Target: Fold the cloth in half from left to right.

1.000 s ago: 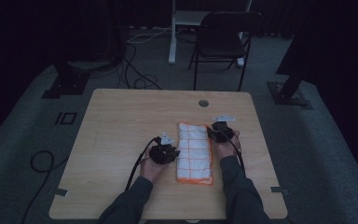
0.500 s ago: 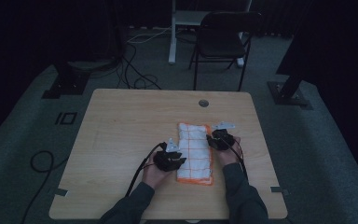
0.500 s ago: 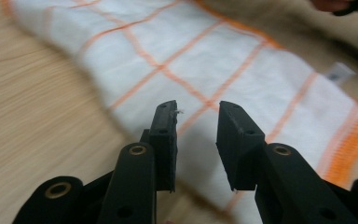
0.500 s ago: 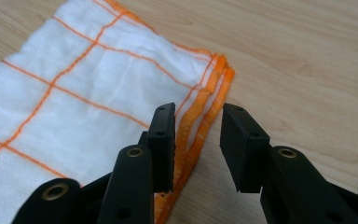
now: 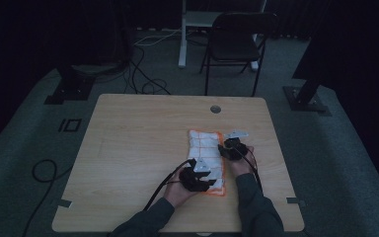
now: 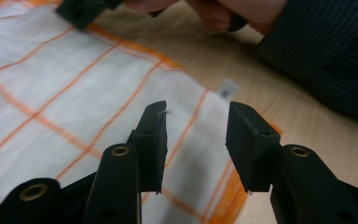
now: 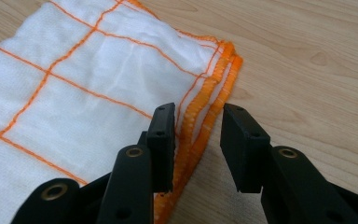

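Note:
A folded white cloth (image 5: 205, 155) with an orange grid and orange hem lies on the right half of the wooden table (image 5: 138, 148). My left gripper (image 5: 208, 180) is at the cloth's near end. Its jaws have just been opening and now stand apart above the cloth (image 6: 74, 93), close to its corner, gripping nothing; my left gripper (image 6: 196, 114) points toward the other hand (image 6: 214, 11). My right gripper (image 5: 225, 150) is at the cloth's right edge. In the right gripper view my gripper (image 7: 198, 114) is open, with the orange hem (image 7: 209, 100) lying in the gap between the jaws.
A round cable hole (image 5: 215, 109) sits in the table near its far edge. A black chair (image 5: 237, 44) and a white desk leg (image 5: 182, 34) stand beyond the table. Cables (image 5: 148, 84) and black stand bases (image 5: 69, 91) lie on the floor.
My left gripper has moved toward the near edge and to the right, from the cloth's left side onto its near end, and its jaws have opened. The right gripper shifted slightly nearer.

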Demonstrator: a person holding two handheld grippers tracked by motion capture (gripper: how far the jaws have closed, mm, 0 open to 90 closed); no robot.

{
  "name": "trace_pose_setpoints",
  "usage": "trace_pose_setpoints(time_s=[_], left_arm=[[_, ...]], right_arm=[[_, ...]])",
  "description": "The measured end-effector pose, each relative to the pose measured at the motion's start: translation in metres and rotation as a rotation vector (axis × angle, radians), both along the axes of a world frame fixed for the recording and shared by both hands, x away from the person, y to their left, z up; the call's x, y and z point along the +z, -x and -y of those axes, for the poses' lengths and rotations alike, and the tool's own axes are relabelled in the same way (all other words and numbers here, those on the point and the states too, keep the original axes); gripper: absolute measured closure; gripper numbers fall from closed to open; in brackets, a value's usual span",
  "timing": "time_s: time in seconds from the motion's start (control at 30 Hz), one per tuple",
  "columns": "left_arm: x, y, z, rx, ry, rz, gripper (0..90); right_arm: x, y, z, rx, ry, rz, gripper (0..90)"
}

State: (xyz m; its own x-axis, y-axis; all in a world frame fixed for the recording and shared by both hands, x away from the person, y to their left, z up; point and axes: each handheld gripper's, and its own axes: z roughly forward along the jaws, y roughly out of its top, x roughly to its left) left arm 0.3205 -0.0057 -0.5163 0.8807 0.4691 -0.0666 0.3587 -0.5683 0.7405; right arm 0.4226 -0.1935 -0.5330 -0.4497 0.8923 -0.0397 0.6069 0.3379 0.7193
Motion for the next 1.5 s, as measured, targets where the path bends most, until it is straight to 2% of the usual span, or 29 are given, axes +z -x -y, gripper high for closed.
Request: trace_pose_setpoints(time_s=[0.23, 0.4, 0.43, 0.57, 0.7, 0.8, 1.03, 1.13, 1.23, 1.33, 1.5], left_arm=[[-0.002, 0.010, 0.020, -0.074, -0.009, 0.011, 52.9], [-0.006, 0.012, 0.028, -0.066, -0.043, 0.033, 50.7], [-0.007, 0.011, 0.028, -0.059, -0.062, 0.038, 52.2], [-0.010, 0.008, 0.026, -0.050, -0.075, 0.017, 64.9], [-0.008, 0.007, 0.024, -0.054, -0.068, 0.009, 84.7], [-0.004, 0.007, 0.020, -0.045, -0.054, 0.010, 88.2], [0.016, 0.007, 0.007, -0.001, 0.043, 0.013, 88.3], [0.018, 0.006, 0.005, 0.003, 0.072, -0.002, 83.6], [0.018, 0.008, 0.005, -0.009, 0.065, 0.008, 76.1], [0.015, 0.011, 0.008, -0.020, 0.046, 0.016, 73.4], [0.011, 0.006, 0.004, 0.006, 0.023, 0.023, 70.2]], right_arm=[[-0.001, 0.000, 0.002, 0.001, -0.004, -0.002, 64.6], [-0.001, 0.000, 0.002, 0.002, -0.007, -0.001, 64.3], [0.000, 0.000, 0.002, 0.003, -0.007, 0.000, 64.2], [0.000, 0.000, 0.003, 0.003, -0.006, 0.001, 64.2], [-0.001, -0.001, 0.003, -0.001, -0.008, -0.001, 64.5], [-0.002, -0.001, 0.002, -0.002, -0.007, 0.000, 64.6], [-0.002, -0.001, 0.003, -0.003, -0.009, -0.003, 64.8], [-0.003, -0.001, 0.003, -0.004, -0.007, -0.004, 64.8], [-0.003, -0.001, 0.003, -0.004, -0.008, -0.003, 64.7], [-0.003, -0.001, 0.004, -0.004, -0.009, -0.004, 64.5], [-0.003, 0.000, 0.004, -0.004, -0.011, -0.003, 64.3]])
